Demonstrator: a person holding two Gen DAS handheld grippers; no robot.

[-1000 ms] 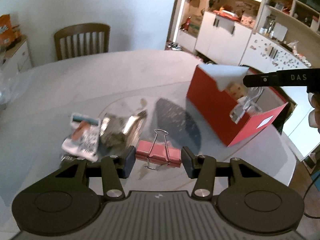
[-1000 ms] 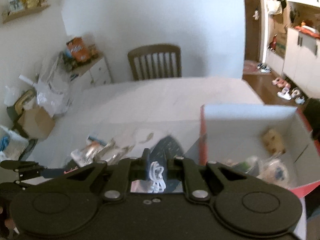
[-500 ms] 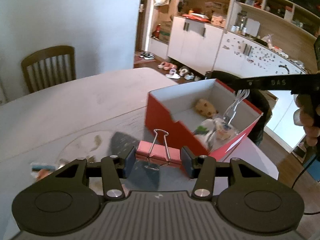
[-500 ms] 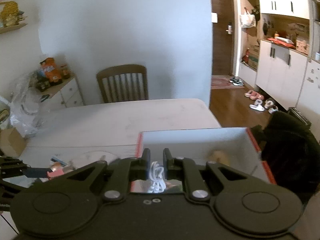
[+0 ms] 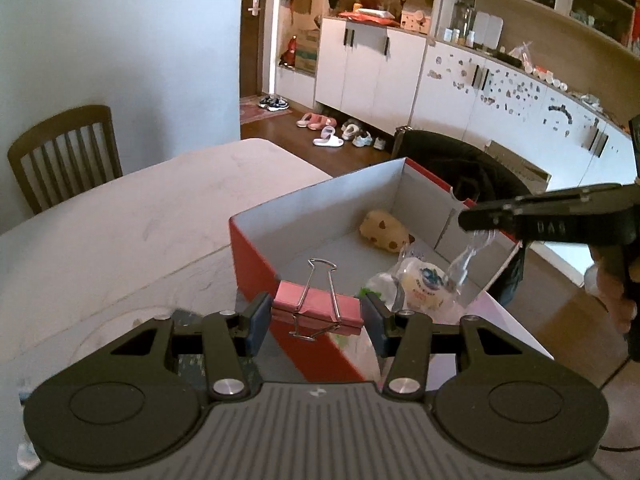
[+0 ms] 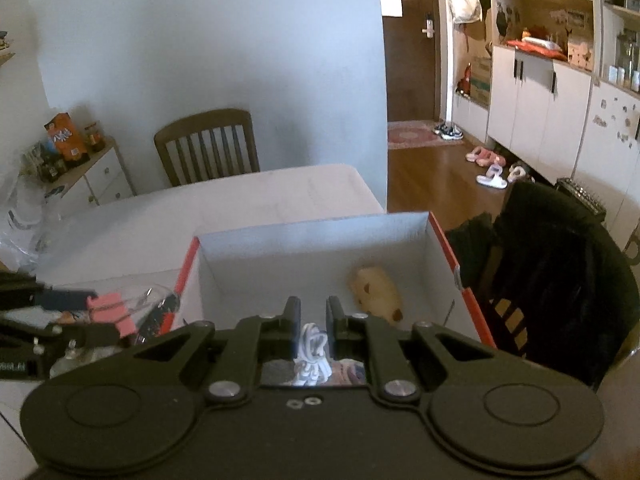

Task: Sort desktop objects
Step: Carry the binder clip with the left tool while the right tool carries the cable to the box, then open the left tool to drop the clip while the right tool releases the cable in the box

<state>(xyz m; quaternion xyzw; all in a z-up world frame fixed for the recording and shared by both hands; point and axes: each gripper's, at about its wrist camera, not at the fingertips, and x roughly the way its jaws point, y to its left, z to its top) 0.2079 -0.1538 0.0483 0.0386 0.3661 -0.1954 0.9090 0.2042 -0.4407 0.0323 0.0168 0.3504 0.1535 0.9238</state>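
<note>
My left gripper (image 5: pixel 317 317) is shut on a pink binder clip (image 5: pixel 320 308) and holds it above the near corner of the red box (image 5: pixel 256 268). The clip also shows in the right wrist view (image 6: pixel 112 313). My right gripper (image 6: pixel 313 314) is shut on a clear bag with a coiled white cable (image 6: pixel 312 354) and holds it over the box (image 6: pixel 440 236). That bag hangs from it in the left wrist view (image 5: pixel 466 260). Inside the box lie a tan plush toy (image 5: pixel 384 229) and a wrapped round snack (image 5: pixel 422 284).
The box stands at the right edge of the pale round table (image 5: pixel 140 208). A wooden chair (image 5: pixel 64 152) stands at the far side. A chair draped in black cloth (image 6: pixel 560 280) is beside the box. A low cabinet with snacks (image 6: pixel 76 164) is at the left.
Both grippers have moved right, from over the loose packets on the table to over the red box, each still holding its object. The box interior has come into full view.
</note>
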